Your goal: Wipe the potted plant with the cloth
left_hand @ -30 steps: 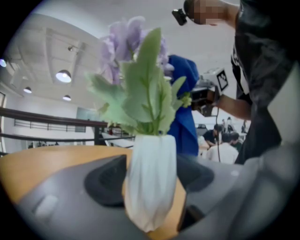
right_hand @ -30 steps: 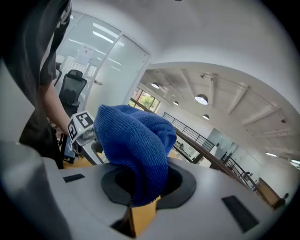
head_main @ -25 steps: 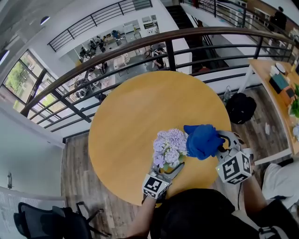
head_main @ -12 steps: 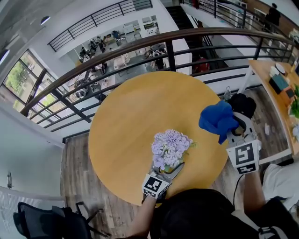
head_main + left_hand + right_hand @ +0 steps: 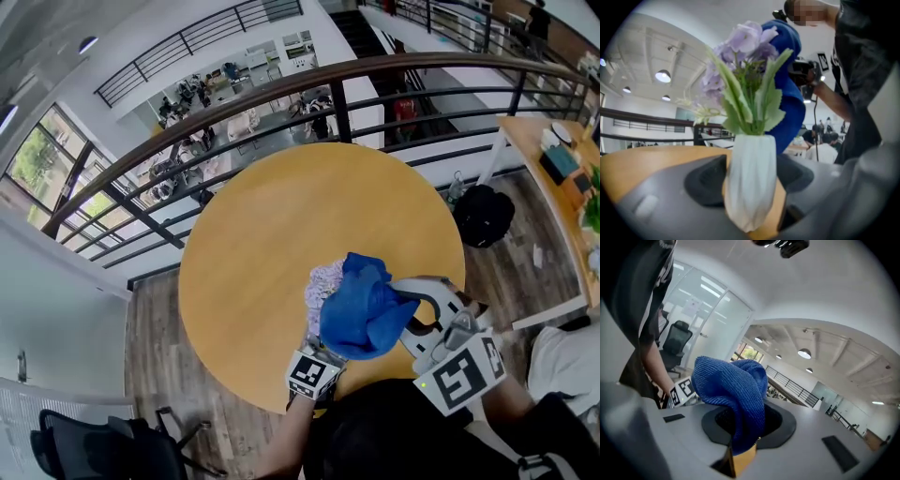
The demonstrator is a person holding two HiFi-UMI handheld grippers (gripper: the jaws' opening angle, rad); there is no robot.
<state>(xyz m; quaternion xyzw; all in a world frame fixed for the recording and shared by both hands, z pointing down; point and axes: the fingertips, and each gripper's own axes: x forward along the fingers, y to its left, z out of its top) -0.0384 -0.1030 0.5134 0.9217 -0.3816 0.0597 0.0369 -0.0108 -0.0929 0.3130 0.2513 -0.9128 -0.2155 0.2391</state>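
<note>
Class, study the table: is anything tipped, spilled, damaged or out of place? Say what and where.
Nothing stands out. The potted plant stands upright, its white pot gripped by the left gripper. The blue cloth is pinched in the right gripper, up at the flowers. The table shows no spill.

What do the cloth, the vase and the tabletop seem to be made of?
The cloth: blue knitted or microfibre fabric, matte; ribbed looped texture shows, and it drapes limply. The vase: white, matte, twisted facets; ceramic or plastic, cannot tell. The tabletop: smooth yellow-tan wood or laminate, faint sheen, no clear grain.
</note>
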